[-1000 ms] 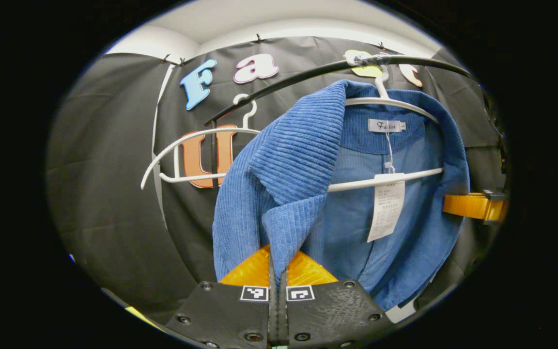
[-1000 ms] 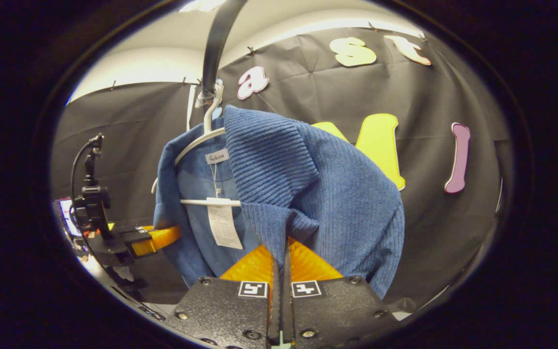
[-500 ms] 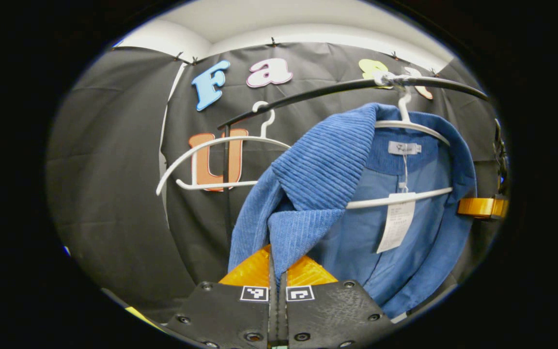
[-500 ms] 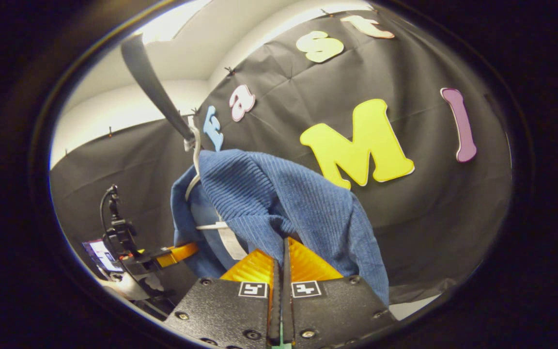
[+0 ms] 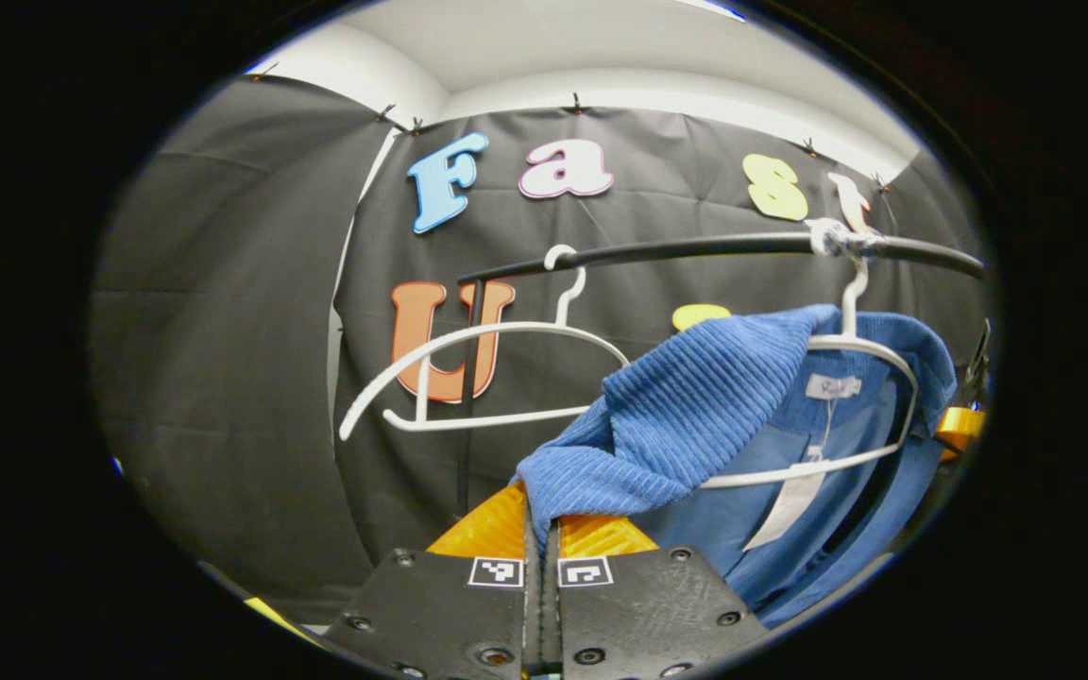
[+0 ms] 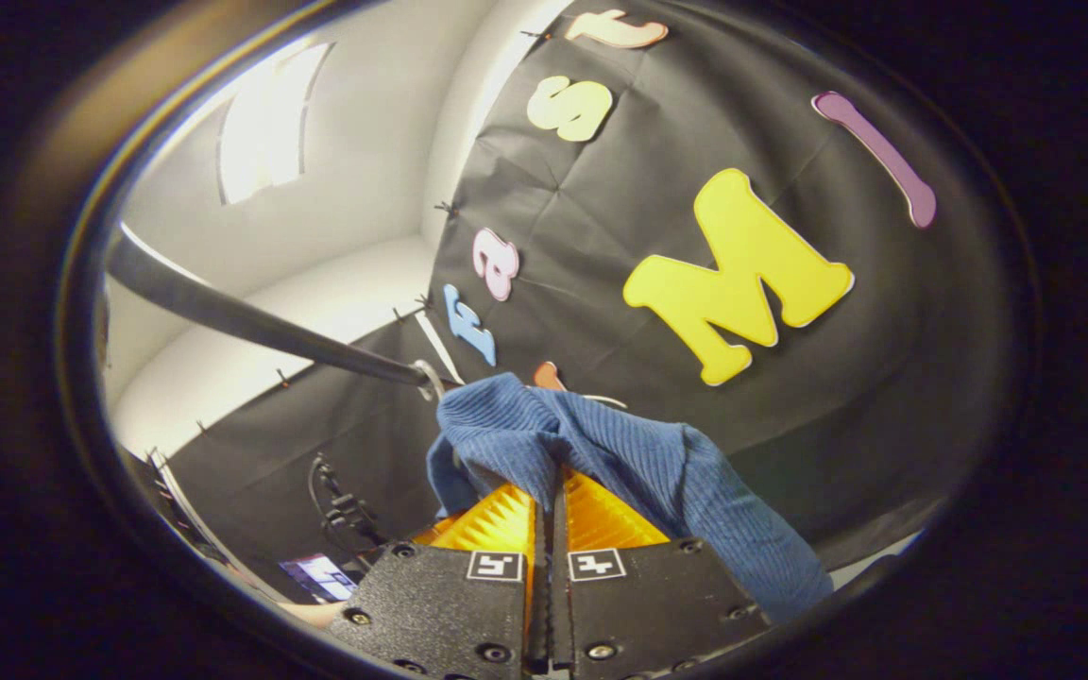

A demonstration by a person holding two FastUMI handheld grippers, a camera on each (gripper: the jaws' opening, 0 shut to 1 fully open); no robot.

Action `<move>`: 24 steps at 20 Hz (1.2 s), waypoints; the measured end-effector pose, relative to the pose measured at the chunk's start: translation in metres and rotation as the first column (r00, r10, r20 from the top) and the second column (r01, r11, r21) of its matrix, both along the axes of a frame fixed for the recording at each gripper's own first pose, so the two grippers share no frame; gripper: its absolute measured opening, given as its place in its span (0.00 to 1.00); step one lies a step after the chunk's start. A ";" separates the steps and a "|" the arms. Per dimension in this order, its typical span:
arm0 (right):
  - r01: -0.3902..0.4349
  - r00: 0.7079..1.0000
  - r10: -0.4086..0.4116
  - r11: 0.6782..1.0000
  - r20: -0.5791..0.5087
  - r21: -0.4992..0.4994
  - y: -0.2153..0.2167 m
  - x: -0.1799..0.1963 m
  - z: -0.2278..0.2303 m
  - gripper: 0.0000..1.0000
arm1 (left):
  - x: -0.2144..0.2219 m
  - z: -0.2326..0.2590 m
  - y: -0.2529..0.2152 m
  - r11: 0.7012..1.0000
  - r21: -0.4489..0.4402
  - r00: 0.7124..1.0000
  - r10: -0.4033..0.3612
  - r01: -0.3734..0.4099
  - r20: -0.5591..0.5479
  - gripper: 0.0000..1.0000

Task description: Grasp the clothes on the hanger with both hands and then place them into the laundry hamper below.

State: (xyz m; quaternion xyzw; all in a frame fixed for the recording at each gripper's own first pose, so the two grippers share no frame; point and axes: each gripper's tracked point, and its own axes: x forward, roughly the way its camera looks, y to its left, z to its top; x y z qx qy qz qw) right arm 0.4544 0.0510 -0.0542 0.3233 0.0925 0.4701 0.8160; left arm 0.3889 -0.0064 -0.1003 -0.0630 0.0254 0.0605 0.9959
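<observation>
My left gripper (image 5: 541, 529) has its fingers pressed together on a fold of the blue corduroy jacket (image 5: 695, 416), pinching the ribbed edge right at the tips; my right gripper (image 6: 549, 515) is the same, fingers closed tight on another bunch of the same jacket (image 6: 601, 453), fabric spilling over to the right of the tips; jacket hangs partly on its white hanger (image 5: 860, 349), hooked over the black rail (image 5: 695, 247) near the rail's right end in the left gripper view; collar side near my left fingers is dragged down and leftward off the hanger's shoulder, far side draped over it; sewn neck label (image 5: 833, 385) shows inside the collar, paper tag (image 5: 785, 505) dangles below the hanger's lower bar; a second, bare white hanger (image 5: 483, 378) hangs on the same rail to the left, apart from the jacket; in the right gripper view the rail (image 6: 251, 321) runs in from upper left and the hanger hook (image 6: 428, 380) sits just above the bunched cloth; a lit screen (image 6: 317, 576) sits low left, a black cabled stand (image 6: 341, 510) just above it; black cloth wall (image 5: 223, 378) behind everything, white ceiling (image 6: 365, 189) above.
</observation>
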 end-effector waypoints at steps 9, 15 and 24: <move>0.039 0.999 -0.037 0.994 -0.017 0.105 -0.007 0.024 0.039 0.04 | 0.010 0.054 0.039 0.998 -0.069 0.997 0.001 0.004 0.079 0.02; 0.069 0.996 -0.054 0.975 -0.078 0.211 -0.011 0.040 0.049 0.04 | 0.033 0.044 0.050 0.989 -0.144 0.999 -0.037 0.039 0.022 0.00; 0.116 0.968 -0.026 0.928 -0.250 0.354 -0.035 0.074 0.035 0.04 | 0.047 -0.008 0.041 0.968 -0.212 0.982 -0.157 0.133 -0.103 0.03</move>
